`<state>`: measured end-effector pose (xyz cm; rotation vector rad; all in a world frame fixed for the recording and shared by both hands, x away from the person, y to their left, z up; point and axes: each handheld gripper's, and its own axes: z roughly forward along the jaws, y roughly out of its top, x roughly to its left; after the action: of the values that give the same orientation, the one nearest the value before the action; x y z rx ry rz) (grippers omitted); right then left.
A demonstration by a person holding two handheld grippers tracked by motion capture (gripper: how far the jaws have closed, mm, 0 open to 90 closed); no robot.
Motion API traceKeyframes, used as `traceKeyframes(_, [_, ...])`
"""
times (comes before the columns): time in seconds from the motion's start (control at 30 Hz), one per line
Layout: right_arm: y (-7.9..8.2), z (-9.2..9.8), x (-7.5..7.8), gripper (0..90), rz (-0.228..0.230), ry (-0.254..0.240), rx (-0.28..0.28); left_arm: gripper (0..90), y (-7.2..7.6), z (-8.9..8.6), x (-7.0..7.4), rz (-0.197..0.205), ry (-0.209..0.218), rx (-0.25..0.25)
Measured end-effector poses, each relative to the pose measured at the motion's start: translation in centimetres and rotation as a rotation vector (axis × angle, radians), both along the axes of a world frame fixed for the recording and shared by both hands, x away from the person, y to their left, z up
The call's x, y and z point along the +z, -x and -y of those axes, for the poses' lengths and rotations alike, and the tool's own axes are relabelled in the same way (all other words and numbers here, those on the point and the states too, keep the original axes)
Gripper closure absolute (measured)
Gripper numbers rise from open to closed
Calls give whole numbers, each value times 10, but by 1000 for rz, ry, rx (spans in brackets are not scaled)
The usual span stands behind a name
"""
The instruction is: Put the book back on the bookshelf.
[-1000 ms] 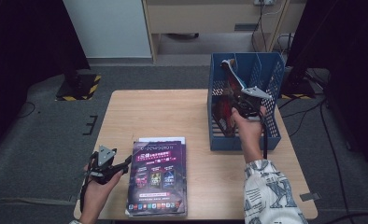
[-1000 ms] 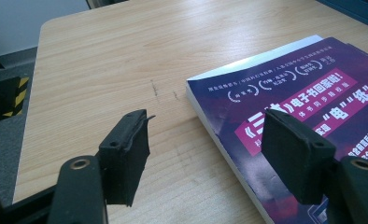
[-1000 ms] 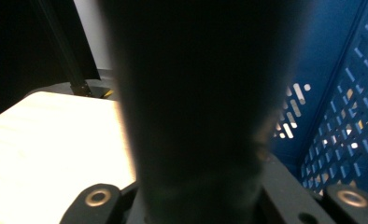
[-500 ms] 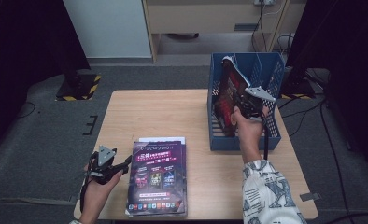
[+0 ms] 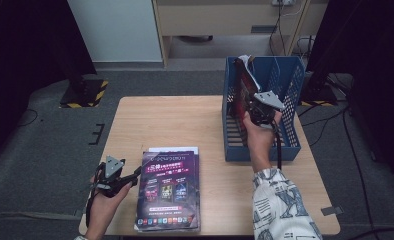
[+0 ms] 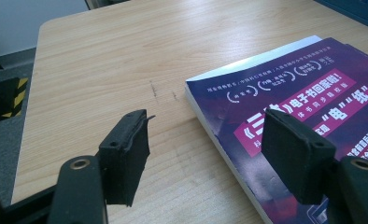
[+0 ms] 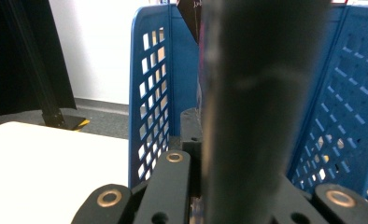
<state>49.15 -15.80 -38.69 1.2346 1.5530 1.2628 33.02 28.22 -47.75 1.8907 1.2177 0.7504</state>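
Book (image 5: 246, 89) is standing nearly upright in the blue crate (image 5: 290, 145) at the far right, right gripper (image 5: 261, 111) clamped tight on it. Left gripper (image 5: 127, 179) sits spread wide with nothing in it, near left, just beside the book stack (image 5: 170, 192)

High view looks down over the table (image 5: 175, 120); both gripper views sit close, sharing that tabletop

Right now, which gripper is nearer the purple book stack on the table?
Left. The left gripper sits open at the stack's left edge; the right gripper is over in the blue basket, shut on a dark book.
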Motion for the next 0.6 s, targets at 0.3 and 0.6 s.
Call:
traceKeyframes(0.3, [-3,-11,-8,871,-7,28,4,320,0,0,0,1,1,0])
traceKeyframes(0.6, [-4,-23,-15,867,-24,56,34,320,0,0,0,0,-1,-2])
